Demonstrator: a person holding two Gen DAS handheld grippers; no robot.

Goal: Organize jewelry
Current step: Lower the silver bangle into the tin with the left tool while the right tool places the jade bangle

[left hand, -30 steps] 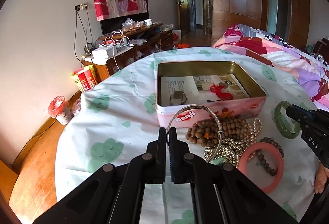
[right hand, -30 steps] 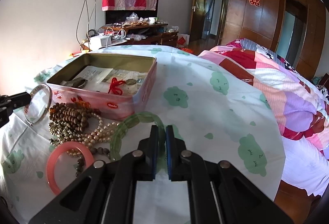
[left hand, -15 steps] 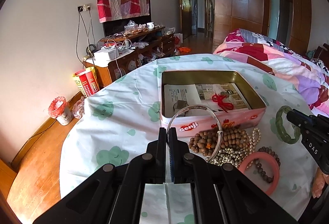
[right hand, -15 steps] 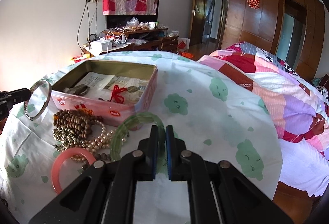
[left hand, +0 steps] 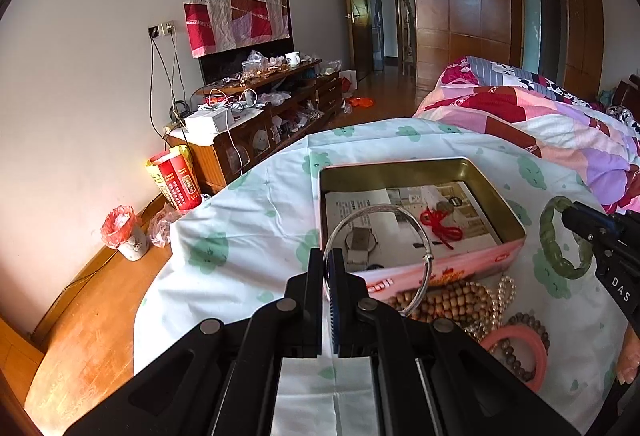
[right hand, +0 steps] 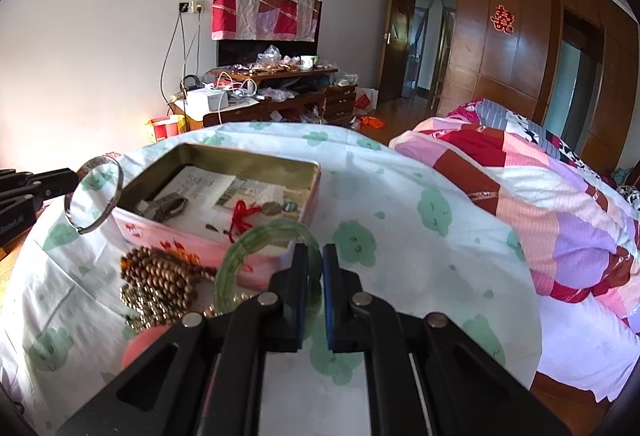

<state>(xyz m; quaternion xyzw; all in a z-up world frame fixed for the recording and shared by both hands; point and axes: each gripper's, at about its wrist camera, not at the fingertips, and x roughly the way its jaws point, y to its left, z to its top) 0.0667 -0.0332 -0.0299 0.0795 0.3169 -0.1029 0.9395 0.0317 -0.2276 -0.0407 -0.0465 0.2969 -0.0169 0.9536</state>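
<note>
A thin silver bangle (left hand: 376, 207) hangs upright above the cloth, and my left gripper (left hand: 328, 257) is shut on its rim, just in front of the pink tin (left hand: 460, 268). My right gripper (right hand: 315, 253) is shut on a green jade bangle (right hand: 240, 248), held in the air near the tin's (right hand: 248, 154) right corner. The open tin holds paper, a watch (left hand: 360, 240) and a red knotted cord (left hand: 440, 226). Each view shows the other tool: the right gripper (left hand: 573, 213) with the jade bangle (left hand: 548, 236), the left gripper (right hand: 74, 176) with the silver bangle (right hand: 100, 161).
Wooden beads (left hand: 448, 300), pearl strands (left hand: 505, 286), a dark bead bracelet (left hand: 524, 320) and a pink bangle (left hand: 540, 362) lie heaped before the tin. The cloth-covered table (right hand: 400, 220) drops off at left to wooden floor. A quilted bed (right hand: 540, 196) lies to the right.
Both grippers have risen with their bangles still gripped. The tin and the bead heap now sit lower in both views, and more of the tin's inside shows.
</note>
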